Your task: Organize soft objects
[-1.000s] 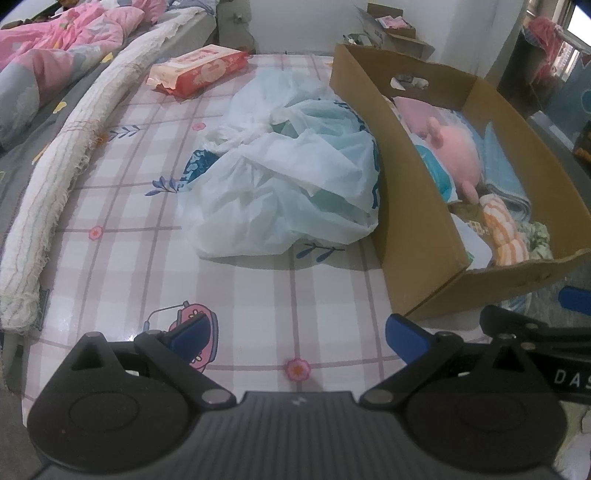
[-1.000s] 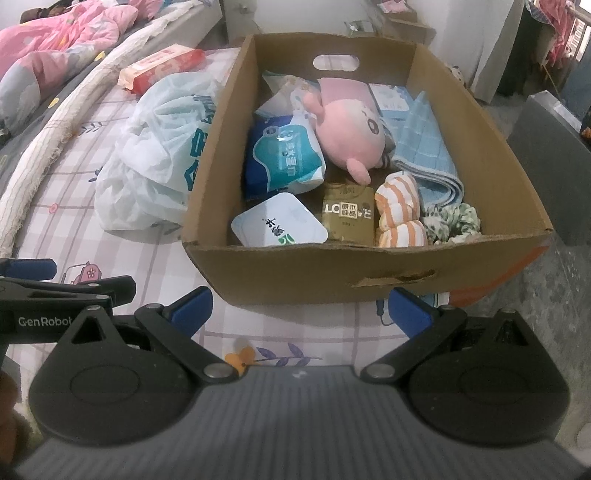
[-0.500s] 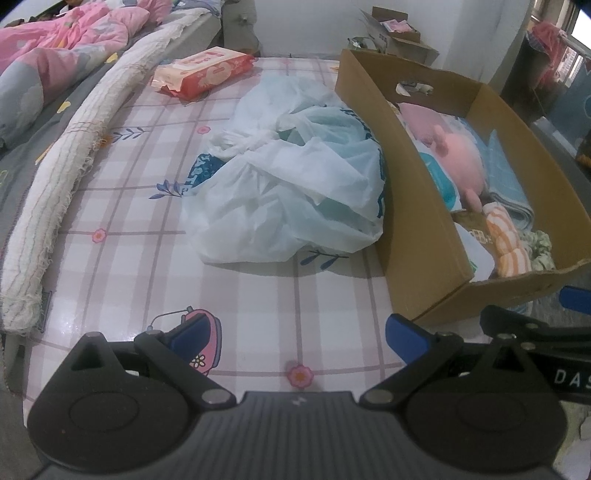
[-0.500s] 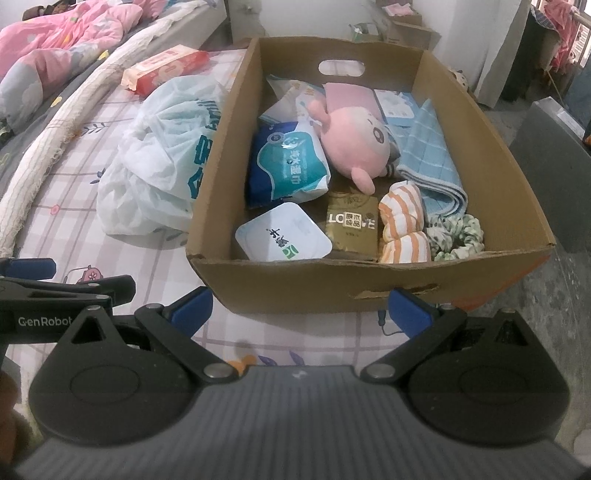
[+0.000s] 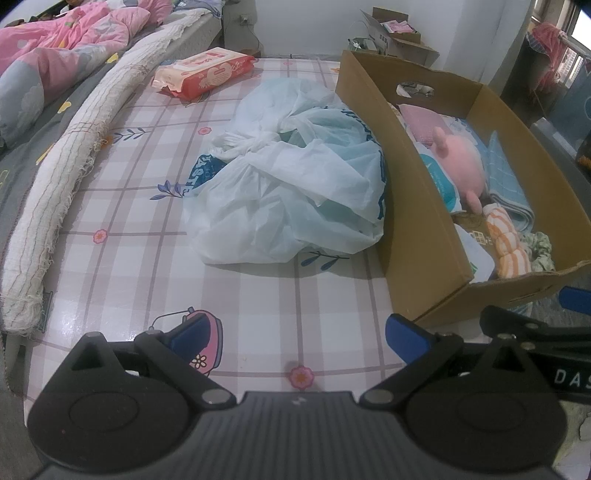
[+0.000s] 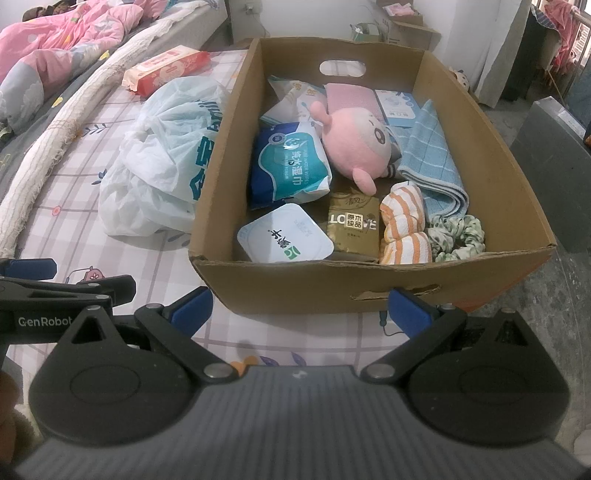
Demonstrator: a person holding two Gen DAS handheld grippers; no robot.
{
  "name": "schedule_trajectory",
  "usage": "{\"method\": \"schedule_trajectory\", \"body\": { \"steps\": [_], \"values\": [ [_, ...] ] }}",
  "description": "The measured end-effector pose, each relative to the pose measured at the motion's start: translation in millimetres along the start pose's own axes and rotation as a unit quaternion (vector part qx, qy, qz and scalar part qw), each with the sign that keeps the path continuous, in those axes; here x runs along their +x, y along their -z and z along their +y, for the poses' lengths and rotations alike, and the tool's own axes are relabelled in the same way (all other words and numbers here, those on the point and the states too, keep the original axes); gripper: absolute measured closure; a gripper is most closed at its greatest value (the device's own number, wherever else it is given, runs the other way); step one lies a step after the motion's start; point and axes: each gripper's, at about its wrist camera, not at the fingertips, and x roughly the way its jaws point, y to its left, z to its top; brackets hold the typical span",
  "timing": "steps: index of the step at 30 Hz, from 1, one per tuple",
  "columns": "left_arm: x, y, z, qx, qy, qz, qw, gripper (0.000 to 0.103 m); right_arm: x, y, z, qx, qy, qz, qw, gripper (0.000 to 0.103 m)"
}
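Note:
A cardboard box (image 6: 376, 284) (image 5: 413, 206) stands on a checked table. Inside lie a pink plush toy (image 6: 356, 142), a blue wet-wipes pack (image 6: 288, 166), a white tub (image 6: 282, 240), a gold tissue pack (image 6: 354, 223), striped orange socks (image 6: 402, 225), a green scrunchie (image 6: 458, 232) and a blue towel (image 6: 432, 166). A crumpled white plastic bag (image 5: 291, 184) (image 6: 162, 158) lies left of the box. My left gripper (image 5: 299, 334) is open above the table's near edge, nothing between its fingers. My right gripper (image 6: 301, 308) is open just in front of the box's near wall.
A red wipes pack (image 5: 203, 72) lies at the table's far left. A rolled white cloth (image 5: 55, 177) runs along the left edge beside pink bedding (image 5: 48, 44). More cardboard boxes (image 5: 395, 33) stand by the far wall. A grey unit (image 6: 550, 173) stands right of the box.
Both grippers have drawn back and risen slightly, so the box and bag appear a little farther off. Nothing was grasped or let go.

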Motion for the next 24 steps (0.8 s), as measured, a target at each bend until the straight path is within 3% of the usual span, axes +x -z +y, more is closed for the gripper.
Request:
{"method": "schedule_trajectory", "body": {
  "steps": [24],
  "values": [
    [-1.3,-0.1,1.1,0.0,0.0,-0.001,1.0,0.002,-1.4,-0.8,2.1,0.0,0.0,0.0,1.0,0.001]
  ]
}}
